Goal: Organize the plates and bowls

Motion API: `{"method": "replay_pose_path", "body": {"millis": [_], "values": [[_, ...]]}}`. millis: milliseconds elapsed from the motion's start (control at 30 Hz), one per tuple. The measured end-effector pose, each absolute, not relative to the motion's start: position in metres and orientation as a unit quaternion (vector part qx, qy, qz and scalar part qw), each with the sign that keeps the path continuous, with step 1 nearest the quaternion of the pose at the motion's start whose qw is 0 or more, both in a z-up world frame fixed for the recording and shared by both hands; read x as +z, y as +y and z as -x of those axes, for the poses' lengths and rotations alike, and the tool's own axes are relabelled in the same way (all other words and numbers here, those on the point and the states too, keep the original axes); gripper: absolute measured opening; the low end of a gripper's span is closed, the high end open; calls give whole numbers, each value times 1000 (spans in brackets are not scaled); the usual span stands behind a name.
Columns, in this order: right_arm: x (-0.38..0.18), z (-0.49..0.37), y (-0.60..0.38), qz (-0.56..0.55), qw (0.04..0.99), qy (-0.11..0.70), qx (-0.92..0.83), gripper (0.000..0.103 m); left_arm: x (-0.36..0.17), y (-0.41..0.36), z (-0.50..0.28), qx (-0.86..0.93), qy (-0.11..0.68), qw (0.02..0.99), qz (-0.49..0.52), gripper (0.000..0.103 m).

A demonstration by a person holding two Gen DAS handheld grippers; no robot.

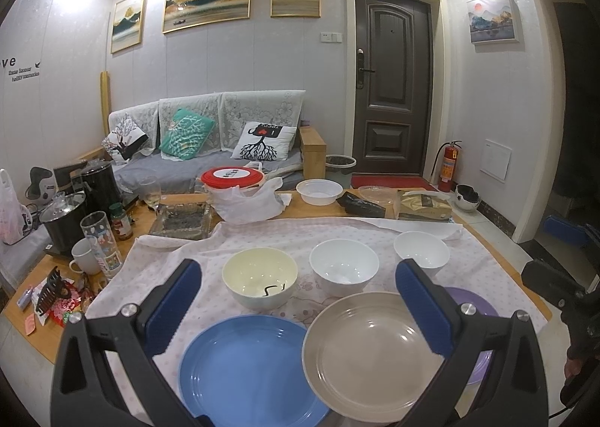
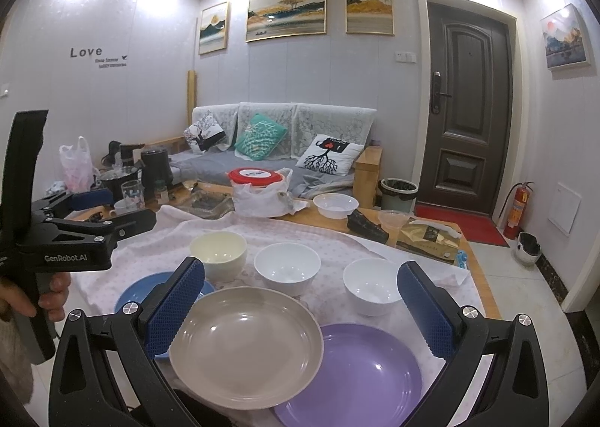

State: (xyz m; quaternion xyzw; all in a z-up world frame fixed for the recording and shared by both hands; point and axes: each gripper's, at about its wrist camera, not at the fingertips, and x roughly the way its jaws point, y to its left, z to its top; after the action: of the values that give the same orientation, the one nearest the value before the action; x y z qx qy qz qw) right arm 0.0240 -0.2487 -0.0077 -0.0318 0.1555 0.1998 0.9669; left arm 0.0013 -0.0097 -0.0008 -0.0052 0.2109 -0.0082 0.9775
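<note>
Three plates lie in a row at the near edge of the cloth: a blue plate (image 1: 247, 367) (image 2: 140, 292), a beige plate (image 1: 371, 352) (image 2: 243, 344) and a purple plate (image 2: 356, 378) (image 1: 476, 305). Behind them stand a cream bowl (image 1: 259, 277) (image 2: 218, 252) and two white bowls (image 1: 343, 271) (image 1: 422, 250), also in the right wrist view (image 2: 287, 267) (image 2: 369, 290). My left gripper (image 1: 300, 307) is open and empty above the blue and beige plates. My right gripper (image 2: 300, 307) is open and empty above the beige and purple plates. The left gripper also shows in the right wrist view (image 2: 112, 213).
The table (image 1: 540, 301) carries a pink dotted cloth (image 1: 300, 235). At the back stand a red-lidded container (image 1: 230, 177), a plastic bowl (image 1: 318, 191), a tissue box (image 1: 423, 205), a glass tray (image 1: 182, 220), cups and kettles (image 1: 90, 239). A sofa (image 1: 210, 149) is beyond.
</note>
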Motion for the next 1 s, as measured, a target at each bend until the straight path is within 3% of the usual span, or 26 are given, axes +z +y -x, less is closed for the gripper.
{"method": "replay_pose_path", "body": {"millis": [300,433,533,600,633,767,867,1000], "values": [[-11,-20,-248,18,966,161,203,99,-2,-11,-5,-27,214,976,3,102],[-24,-31,-248,13,960,194,199,73,-16,-2,-17,-51,242,969,16,102],[-45,-45,-252,-5,951,242,194,64,-33,5,-29,-63,278,958,36,102],[-62,-55,-254,-17,942,277,190,56,-49,11,-38,-83,310,945,63,94],[-73,-61,-254,-21,936,297,186,52,-56,12,-41,-89,323,940,71,85],[-106,-73,-254,-32,919,349,181,45,-88,14,-53,-112,375,915,96,64],[-122,-75,-255,-34,911,369,179,38,-107,12,-59,-108,395,907,97,54],[-140,-87,-251,-41,898,401,177,22,-124,8,-65,-110,416,897,99,43]]}}
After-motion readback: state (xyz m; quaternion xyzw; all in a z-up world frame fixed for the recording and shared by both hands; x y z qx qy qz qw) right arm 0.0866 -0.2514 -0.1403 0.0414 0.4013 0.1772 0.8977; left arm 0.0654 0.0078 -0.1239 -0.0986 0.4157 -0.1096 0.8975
